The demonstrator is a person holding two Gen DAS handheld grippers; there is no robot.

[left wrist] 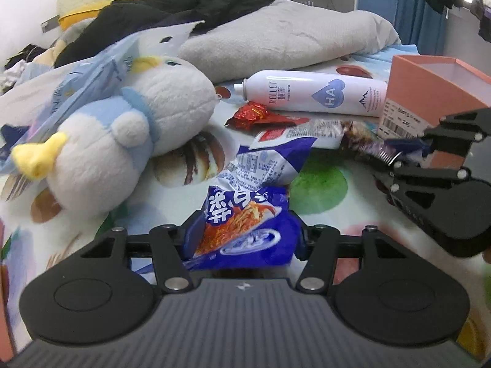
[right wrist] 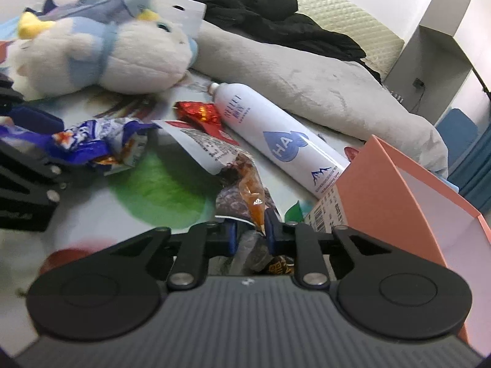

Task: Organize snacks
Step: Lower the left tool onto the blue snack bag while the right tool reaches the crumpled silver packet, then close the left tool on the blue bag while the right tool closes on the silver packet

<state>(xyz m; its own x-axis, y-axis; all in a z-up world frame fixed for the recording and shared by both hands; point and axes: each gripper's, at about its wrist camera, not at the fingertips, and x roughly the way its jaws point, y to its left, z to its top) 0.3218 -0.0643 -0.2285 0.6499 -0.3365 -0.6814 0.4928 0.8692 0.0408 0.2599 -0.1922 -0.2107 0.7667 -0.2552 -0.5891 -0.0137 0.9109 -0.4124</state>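
Snack packets lie scattered on a printed bedsheet (left wrist: 322, 181), and each claw has one between its jaws. The left gripper (left wrist: 245, 236) is closed on the near end of a blue crinkled snack bag (left wrist: 245, 224), its pads pressing the foil from both sides; the rest of the bag rises ahead of the claw. The right gripper (right wrist: 249, 233) is pinched narrow on a brown and orange wrapper (right wrist: 245, 190), whose white end stretches ahead and to the left.

Both packets should be light, thin and crushable. The film is slick and will crumple rather than resist, so a hold on a sealed end or a gathered fold is safest; squeezing the puffed middle may break what is inside.

Beyond the right claw's tips lies a red foil sweet (right wrist: 199, 113), and to its right stands an open pink box (right wrist: 399, 190), probably where the snacks belong.

The blue bag carries large white Chinese characters and a picture of reddish strips; I cannot read them surely. A white spray can (left wrist: 316, 95) ahead of the left claw reads "RELLET" and "HA". The box bears a barcode label, too blurred to read.
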